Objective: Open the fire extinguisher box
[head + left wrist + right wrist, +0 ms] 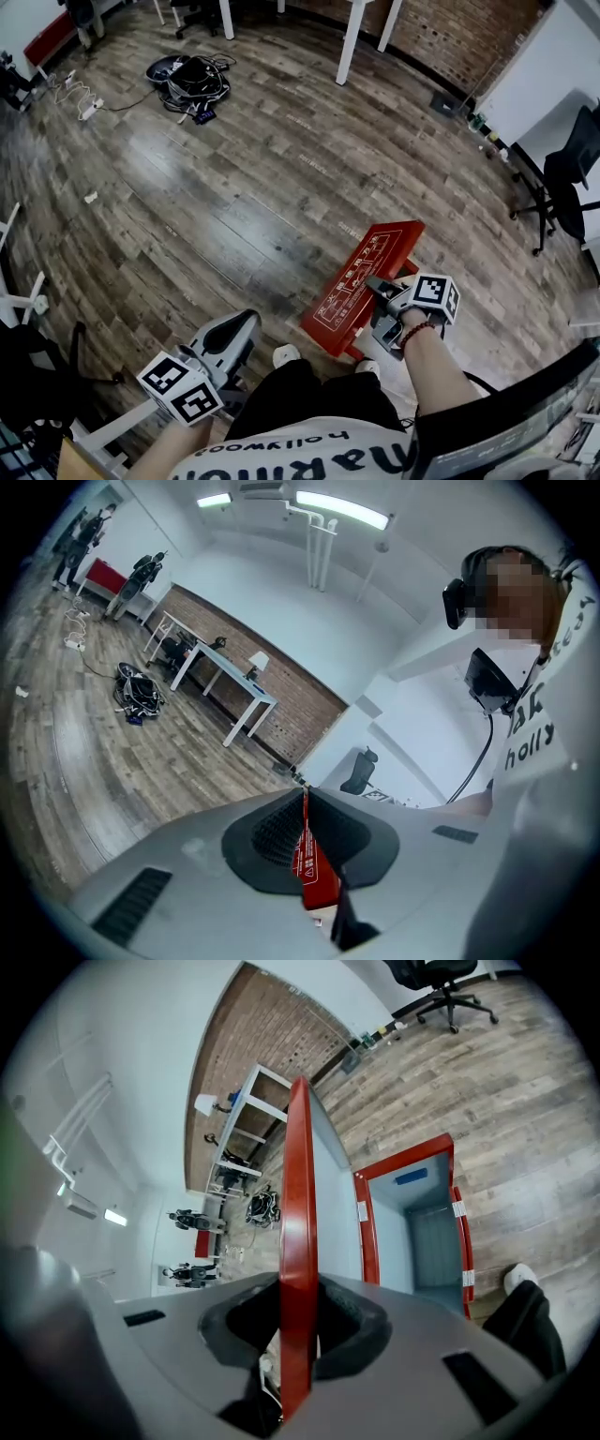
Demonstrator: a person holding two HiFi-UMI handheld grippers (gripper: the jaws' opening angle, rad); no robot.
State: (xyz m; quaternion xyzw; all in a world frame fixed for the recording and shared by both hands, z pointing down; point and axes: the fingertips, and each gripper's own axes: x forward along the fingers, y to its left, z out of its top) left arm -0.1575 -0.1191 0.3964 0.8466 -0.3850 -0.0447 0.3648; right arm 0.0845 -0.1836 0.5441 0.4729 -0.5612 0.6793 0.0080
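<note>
Pinching the raised red metal lid (298, 1222) by its edge, the right gripper (377, 302) props the red fire extinguisher box (364, 1232) open on the near wooden floor (234, 206). The left gripper (246, 328), jaws together and empty, waits near left.

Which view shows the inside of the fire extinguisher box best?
The right gripper view: the box lies open, its grey inside visible, beside the red door clamped in the right gripper. The head view shows only the door's printed outside; the left gripper view, only a red sliver.
</note>
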